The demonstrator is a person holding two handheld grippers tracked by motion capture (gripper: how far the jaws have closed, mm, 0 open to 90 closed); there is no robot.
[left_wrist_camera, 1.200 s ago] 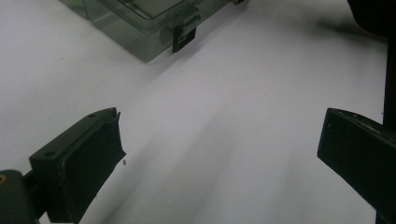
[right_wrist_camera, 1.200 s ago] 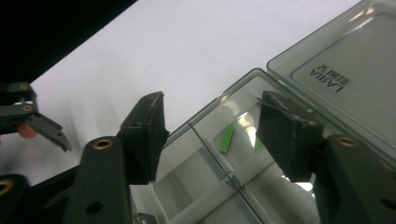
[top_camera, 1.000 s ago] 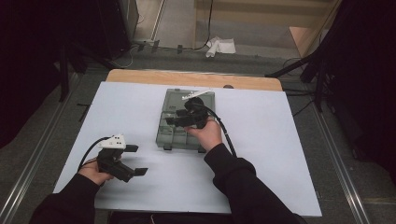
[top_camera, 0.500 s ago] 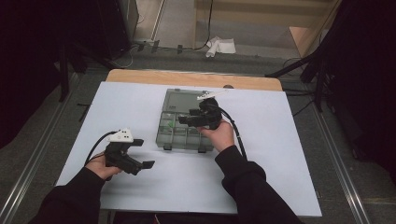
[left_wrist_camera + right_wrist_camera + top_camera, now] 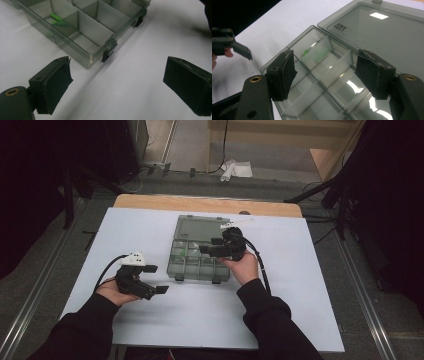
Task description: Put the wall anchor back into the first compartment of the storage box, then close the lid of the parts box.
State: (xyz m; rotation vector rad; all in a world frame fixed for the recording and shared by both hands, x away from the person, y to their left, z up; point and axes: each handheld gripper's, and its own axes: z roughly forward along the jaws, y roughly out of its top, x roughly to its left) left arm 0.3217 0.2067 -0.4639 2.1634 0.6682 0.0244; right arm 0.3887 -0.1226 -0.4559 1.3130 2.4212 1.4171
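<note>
A clear grey organiser box [image 5: 172,270] lies open in the middle of the white table, its lid [image 5: 200,226] folded flat toward the far side. A small green piece [image 5: 186,253] [image 5: 56,19] [image 5: 306,52] lies in one of its left compartments. My right gripper [image 5: 206,250] [image 5: 325,65] hovers open over the box's right half, jaws pointing left, with nothing between them. My left gripper [image 5: 159,279] [image 5: 117,70] is open near the box's front left corner [image 5: 88,61]. Its jaws have just been closing a little, with nothing between them. The right gripper view has it at the left edge [image 5: 227,42].
The box has black latches [image 5: 107,55] on its front wall. The white sheet [image 5: 300,285] covers the table, with a wooden strip [image 5: 210,204] along the far edge. Dark stands and cables surround the table, and a white cloth [image 5: 237,169] lies on the floor beyond.
My right hand has moved to the right over the box. My left hand has moved a little right and forward toward the box's front left corner.
</note>
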